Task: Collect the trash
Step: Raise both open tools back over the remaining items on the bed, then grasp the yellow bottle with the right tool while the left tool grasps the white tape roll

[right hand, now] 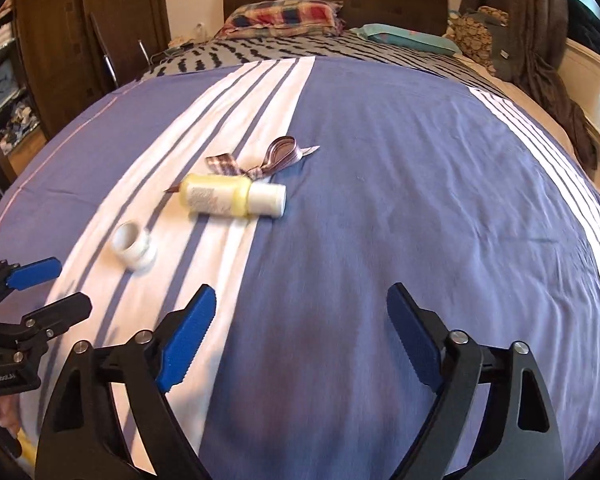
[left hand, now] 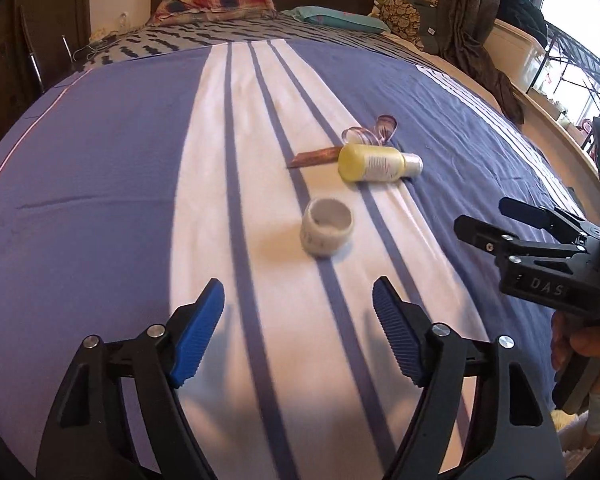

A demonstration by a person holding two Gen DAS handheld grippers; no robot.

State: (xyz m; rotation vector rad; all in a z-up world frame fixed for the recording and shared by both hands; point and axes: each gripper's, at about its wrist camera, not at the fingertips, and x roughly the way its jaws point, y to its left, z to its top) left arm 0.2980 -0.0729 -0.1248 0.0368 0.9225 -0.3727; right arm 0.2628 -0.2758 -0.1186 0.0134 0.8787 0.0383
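Blue-and-white bedspread (left hand: 112, 152): covers the bed and carries all the trash in the left wrist view.
Left gripper (left hand: 298, 328): blue pads spread wide, nothing between them, above a white stripe.
White jar (left hand: 326, 227): open, tilted, on the white stripe ahead of the left gripper.
Yellow bottle (left hand: 374, 163): on its side beyond the jar, white cap to the right.
Wrapper (left hand: 314, 158): brown strip just left of the bottle.
Ribbon (left hand: 370, 130): curled behind the bottle.
Right gripper (left hand: 496, 220): at the right edge, jaws parted.

Right wrist view: right gripper (right hand: 302, 330) spread and empty over plain blue cloth.
Trash: bottle (right hand: 228, 197) ahead-left, ribbon (right hand: 260, 158) behind it, jar (right hand: 135, 249) nearer, far left.
Left gripper (right hand: 54, 286): at the left edge, parted.
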